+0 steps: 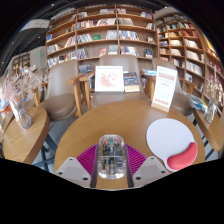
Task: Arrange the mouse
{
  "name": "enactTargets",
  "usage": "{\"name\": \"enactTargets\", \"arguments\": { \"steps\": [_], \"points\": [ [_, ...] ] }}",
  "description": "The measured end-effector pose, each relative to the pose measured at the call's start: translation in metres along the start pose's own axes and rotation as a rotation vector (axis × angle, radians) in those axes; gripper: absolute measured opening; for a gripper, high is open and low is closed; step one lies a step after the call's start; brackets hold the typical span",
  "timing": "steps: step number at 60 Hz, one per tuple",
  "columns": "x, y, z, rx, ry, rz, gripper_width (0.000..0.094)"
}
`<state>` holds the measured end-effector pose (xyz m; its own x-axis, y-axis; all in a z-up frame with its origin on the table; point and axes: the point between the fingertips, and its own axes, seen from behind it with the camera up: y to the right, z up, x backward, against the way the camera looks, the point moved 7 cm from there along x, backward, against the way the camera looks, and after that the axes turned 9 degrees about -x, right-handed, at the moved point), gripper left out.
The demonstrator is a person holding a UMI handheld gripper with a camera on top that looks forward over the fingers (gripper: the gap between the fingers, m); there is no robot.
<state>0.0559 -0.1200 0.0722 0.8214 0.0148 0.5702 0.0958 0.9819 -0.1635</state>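
A clear, see-through computer mouse (110,157) sits between my two fingers, whose magenta pads (88,158) press on its left and right sides. My gripper (111,168) is shut on the mouse and holds it over the near edge of the round wooden table (105,122). A white round mouse pad (171,137) with a red wrist rest (182,155) lies on the table to the right of my fingers.
An upright book (108,78) and a leaning sign card (164,86) stand at the table's far side. A wooden chair (82,92) is behind the table. A smaller round table with a vase (22,112) is at the left. Bookshelves (105,35) fill the background.
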Motion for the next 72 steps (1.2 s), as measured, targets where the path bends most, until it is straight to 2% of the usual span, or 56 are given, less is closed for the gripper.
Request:
{"name": "enactTargets", "arguments": {
  "steps": [7,13,17,28,40,49,55,61,72],
  "points": [
    [0.013,0.039,0.048,-0.041,0.046,0.006,0.0411],
    [0.005,0.1,0.087,-0.017,0.106,-0.074,0.0413],
    [-0.008,0.141,0.097,-0.024,0.106,-0.131,0.0411],
    [-0.048,0.221,0.084,-0.073,0.04,-0.179,0.0411],
    [-0.07,0.242,0.056,-0.062,0.0,-0.169,0.0425],
    [-0.073,0.241,0.048,-0.023,0.01,-0.174,0.0533],
    [-0.063,0.244,0.054,-0.023,0.025,-0.207,0.0858],
    [-0.032,0.236,0.062,-0.027,0.051,-0.216,0.0846],
    [0.081,0.211,0.059,-0.013,0.078,-0.192,0.085]
  ]
}}
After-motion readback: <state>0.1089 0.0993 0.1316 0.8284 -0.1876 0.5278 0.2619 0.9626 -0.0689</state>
